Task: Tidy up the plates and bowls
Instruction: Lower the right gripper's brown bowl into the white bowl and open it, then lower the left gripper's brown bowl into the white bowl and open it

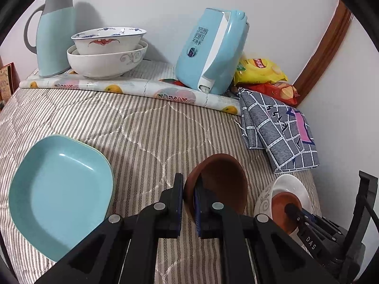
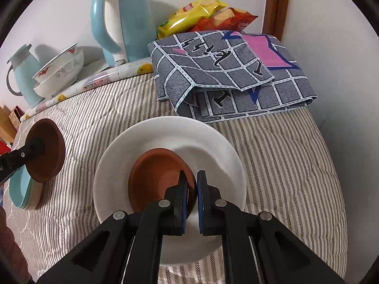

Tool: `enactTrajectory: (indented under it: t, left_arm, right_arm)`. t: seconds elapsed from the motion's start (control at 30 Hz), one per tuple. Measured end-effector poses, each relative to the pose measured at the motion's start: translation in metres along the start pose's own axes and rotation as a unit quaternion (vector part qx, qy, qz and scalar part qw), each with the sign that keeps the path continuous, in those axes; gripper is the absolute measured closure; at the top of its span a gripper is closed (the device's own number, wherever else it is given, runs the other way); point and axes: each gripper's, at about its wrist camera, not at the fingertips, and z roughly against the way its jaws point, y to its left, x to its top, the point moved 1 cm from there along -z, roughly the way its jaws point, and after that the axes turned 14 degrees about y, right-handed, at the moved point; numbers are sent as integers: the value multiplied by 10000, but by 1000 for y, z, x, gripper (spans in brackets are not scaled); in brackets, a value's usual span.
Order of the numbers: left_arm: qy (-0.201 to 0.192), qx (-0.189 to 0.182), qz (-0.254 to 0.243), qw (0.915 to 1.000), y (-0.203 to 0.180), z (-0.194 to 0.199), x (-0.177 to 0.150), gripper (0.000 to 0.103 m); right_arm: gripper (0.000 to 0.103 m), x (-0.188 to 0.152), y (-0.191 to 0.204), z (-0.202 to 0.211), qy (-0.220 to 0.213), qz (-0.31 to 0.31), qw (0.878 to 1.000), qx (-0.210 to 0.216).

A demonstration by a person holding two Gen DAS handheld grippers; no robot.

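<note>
close wrist views over jaws, sharing striped bedcover [image 1: 142, 123]

Teal plate [image 1: 59, 196]: near edge hidden behind left gripper [image 1: 188, 196]. White plate [image 2: 213, 146]: near rim behind right gripper [image 2: 191, 189].

Left gripper [image 1: 188, 189]: jaws nearly closed, clamping a rim, raised. Right gripper [image 2: 191, 184]: jaws narrow, pinching a rim, low.

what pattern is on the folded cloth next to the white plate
A grey grid of white-outlined squares with a pink patch, on the folded cloth; clearest in the right wrist view.
</note>
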Motion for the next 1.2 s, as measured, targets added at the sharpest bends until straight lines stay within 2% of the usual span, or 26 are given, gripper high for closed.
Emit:
enactTrajectory:
  t: [0.4, 0.57, 0.7, 0.83, 1.03, 1.2]
  left_arm:
    - [67, 36, 0, 10000, -2, -5, -1, 94]
    - [91, 51, 5, 9999, -2, -6, -2, 94]
    - [102, 48, -11, 9999, -1, -4, -5, 94]
    - [85, 67, -15, 9999, 0, 0, -6, 94]
    - [70, 88, 3, 9999, 4, 5, -8, 94]
    - [20, 53, -43, 10000, 1, 13, -10, 94]
  right_arm:
    - [94, 4, 4, -9, 171, 192, 9993, -261]
    - [92, 4, 8, -12, 213, 347, 9979, -504]
    - [88, 4, 12, -15, 250, 399, 9971, -595]
    - [79, 5, 12, -13, 259, 316, 9981, -457]
    - [67, 0, 15, -8, 211, 339, 9981, -471]
    - [67, -5, 10, 7, 74, 237, 9991, -351]
